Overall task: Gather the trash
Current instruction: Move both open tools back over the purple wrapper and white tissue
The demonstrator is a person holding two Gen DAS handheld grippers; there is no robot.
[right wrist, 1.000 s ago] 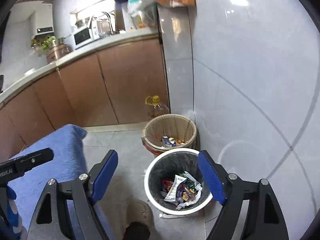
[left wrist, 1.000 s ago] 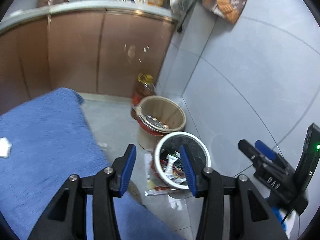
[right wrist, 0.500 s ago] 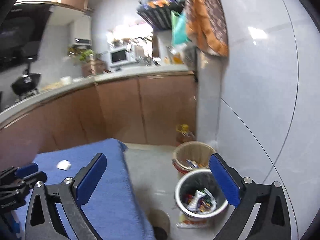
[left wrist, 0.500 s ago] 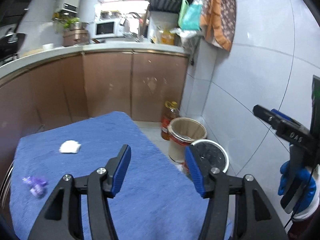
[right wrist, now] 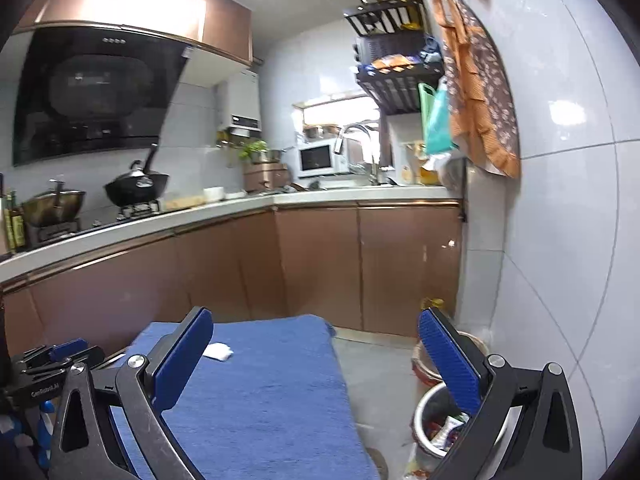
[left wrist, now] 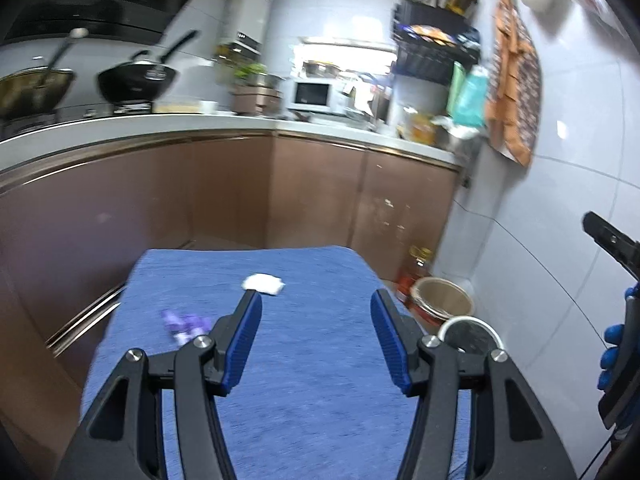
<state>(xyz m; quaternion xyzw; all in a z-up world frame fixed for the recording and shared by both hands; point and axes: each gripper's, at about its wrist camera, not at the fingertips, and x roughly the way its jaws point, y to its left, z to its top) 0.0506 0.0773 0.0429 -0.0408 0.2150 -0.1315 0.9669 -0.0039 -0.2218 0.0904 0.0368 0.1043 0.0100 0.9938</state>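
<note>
White crumpled tissue (left wrist: 263,282) lies just past the left claw (left wrist: 316,300), spread open, empty.

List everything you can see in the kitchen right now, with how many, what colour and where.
Blue cloth-covered table: one, blue, centre foreground.
Crumpled white tissue: one, white, far part of the table.
Small purple wrapper: one, purple, left side of the table.
White-rimmed bin with black liner: one, on the floor right of the table, wrappers inside.
Tan bin: one, on the floor just behind the white-rimmed bin.
Yellow-capped oil bottle: one, floor corner by the cabinets.
Black wok: one, on the stove.
White microwave: one, back counter.
Orange patterned cloth: one, hanging on the right wall.
Left gripper: one, blue pads, open, empty.
Right gripper: one, blue pads, wide open, empty.
</note>
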